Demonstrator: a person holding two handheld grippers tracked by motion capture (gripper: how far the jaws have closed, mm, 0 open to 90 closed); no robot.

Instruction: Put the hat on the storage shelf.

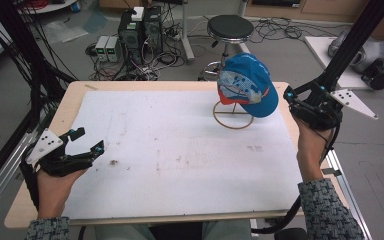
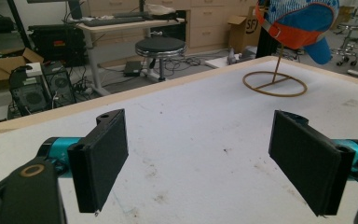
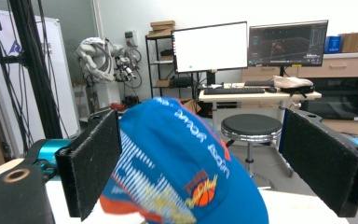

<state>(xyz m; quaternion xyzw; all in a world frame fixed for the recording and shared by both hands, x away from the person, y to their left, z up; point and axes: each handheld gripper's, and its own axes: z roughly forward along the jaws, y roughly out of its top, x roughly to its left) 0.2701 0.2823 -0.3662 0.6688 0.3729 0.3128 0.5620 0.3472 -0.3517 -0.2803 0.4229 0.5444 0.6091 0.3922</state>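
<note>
A blue cap (image 1: 247, 82) with an orange strap hangs on a thin stand with a ring base (image 1: 232, 116) at the table's far right. My right gripper (image 1: 305, 91) hovers just right of the cap at the table's right edge, jaws open and apart from it. In the right gripper view the cap (image 3: 182, 168) sits close ahead between the wide pads of that gripper (image 3: 205, 140), untouched. My left gripper (image 1: 87, 140) rests open at the near left with nothing in it. The left gripper view shows its jaws (image 2: 198, 135) spread over the white sheet, with the cap (image 2: 303, 18) and ring base (image 2: 275, 84) far off.
A stained white sheet (image 1: 180, 150) covers most of the wooden table (image 1: 70, 100). Beyond the far edge stand a black stool (image 1: 230, 27) and computer towers (image 1: 140, 30) among cables. A black frame post (image 1: 350, 45) rises just behind my right gripper.
</note>
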